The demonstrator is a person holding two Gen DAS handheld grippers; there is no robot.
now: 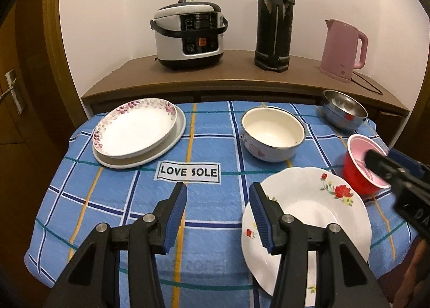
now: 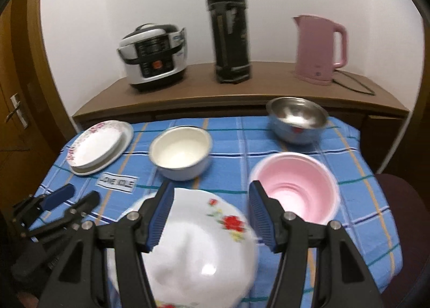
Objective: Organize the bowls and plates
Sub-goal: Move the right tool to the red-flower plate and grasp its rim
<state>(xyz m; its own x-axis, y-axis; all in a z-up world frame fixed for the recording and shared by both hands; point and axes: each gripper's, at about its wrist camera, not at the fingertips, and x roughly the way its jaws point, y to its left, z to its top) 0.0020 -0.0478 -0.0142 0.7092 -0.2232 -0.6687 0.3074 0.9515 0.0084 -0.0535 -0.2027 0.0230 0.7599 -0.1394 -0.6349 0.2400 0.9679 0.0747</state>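
A white rose-patterned plate (image 1: 317, 200) (image 2: 204, 248) lies at the near edge of the blue checked tablecloth (image 1: 121, 200). My left gripper (image 1: 219, 213) hangs open just left of it, over bare cloth, with its right finger above the plate's rim. My right gripper (image 2: 211, 200) (image 1: 384, 157) is open above that plate. A red bowl with a pink inside (image 2: 295, 187) (image 1: 357, 170) sits tilted against the outer side of its right finger; I cannot tell whether they touch. Further back are a purple-flowered plate (image 1: 134, 130) (image 2: 94, 146) stacked on a plain white plate (image 1: 177, 133), a cream enamel bowl (image 1: 271, 133) (image 2: 180, 152) and a steel bowl (image 1: 344, 111) (image 2: 295, 119).
Behind the table a wooden sideboard (image 1: 236, 76) carries a rice cooker (image 1: 188, 36), a tall black thermos (image 1: 274, 20) and a pink kettle (image 1: 344, 49) with its cord. A wooden door (image 1: 16, 92) is at the left. A dark chair (image 2: 397, 200) stands at the table's right side.
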